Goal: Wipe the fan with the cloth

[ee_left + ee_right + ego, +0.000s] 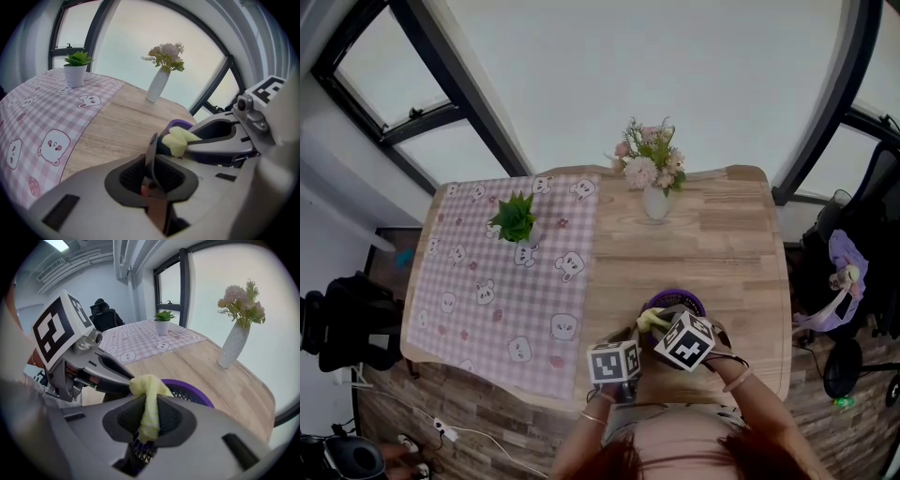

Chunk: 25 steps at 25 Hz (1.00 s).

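Note:
A small purple fan (676, 298) with a black grille sits near the front edge of the wooden table (731, 253). My right gripper (658, 324) is shut on a pale yellow cloth (650, 320), which bunches over the fan's near rim. In the right gripper view the cloth (147, 397) hangs between the jaws of the right gripper (147, 416), just in front of the fan (193, 393). My left gripper (152, 161) is shut on a thin dark edge of the fan (178, 123), beside the cloth (178, 140). The two grippers almost touch.
A white vase of flowers (654, 201) stands at the table's far side. A small potted plant (516, 221) stands on the pink checked tablecloth (478, 300) covering the table's left half. A chair with a purple bag (844, 272) stands off to the right.

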Each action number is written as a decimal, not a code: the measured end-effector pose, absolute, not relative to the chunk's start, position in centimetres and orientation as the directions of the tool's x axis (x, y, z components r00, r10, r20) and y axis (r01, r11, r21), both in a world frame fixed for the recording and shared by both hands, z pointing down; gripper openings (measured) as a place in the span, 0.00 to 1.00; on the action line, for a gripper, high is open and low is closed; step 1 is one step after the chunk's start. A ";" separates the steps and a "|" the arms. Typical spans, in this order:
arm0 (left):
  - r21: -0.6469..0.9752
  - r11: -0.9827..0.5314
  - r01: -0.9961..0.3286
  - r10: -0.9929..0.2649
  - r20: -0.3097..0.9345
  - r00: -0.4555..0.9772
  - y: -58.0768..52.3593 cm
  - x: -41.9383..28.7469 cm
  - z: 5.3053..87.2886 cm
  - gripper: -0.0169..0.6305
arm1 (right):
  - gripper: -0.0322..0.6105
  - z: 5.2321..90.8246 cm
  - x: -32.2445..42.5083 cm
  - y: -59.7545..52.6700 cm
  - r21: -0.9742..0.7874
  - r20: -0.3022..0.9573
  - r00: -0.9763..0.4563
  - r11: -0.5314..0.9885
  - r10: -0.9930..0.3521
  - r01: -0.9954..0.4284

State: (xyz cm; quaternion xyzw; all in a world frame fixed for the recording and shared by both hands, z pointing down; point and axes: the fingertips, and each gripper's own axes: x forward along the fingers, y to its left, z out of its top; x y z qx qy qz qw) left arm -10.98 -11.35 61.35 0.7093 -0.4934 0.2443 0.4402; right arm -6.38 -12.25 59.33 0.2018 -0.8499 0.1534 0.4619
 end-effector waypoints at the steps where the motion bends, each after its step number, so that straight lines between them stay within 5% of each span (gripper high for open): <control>1: 0.384 -0.125 -0.915 -0.484 0.781 0.394 -11.3 -11.0 61.4 0.12 | 0.15 59.4 -6.4 -12.3 -0.079 0.847 -0.493 0.869 -0.201 -0.489; 25: 0.359 -0.128 -0.925 -0.488 0.789 0.374 -11.3 -10.8 61.3 0.12 | 0.15 59.3 -5.1 -15.3 -0.122 0.834 -0.483 0.765 -0.265 -0.632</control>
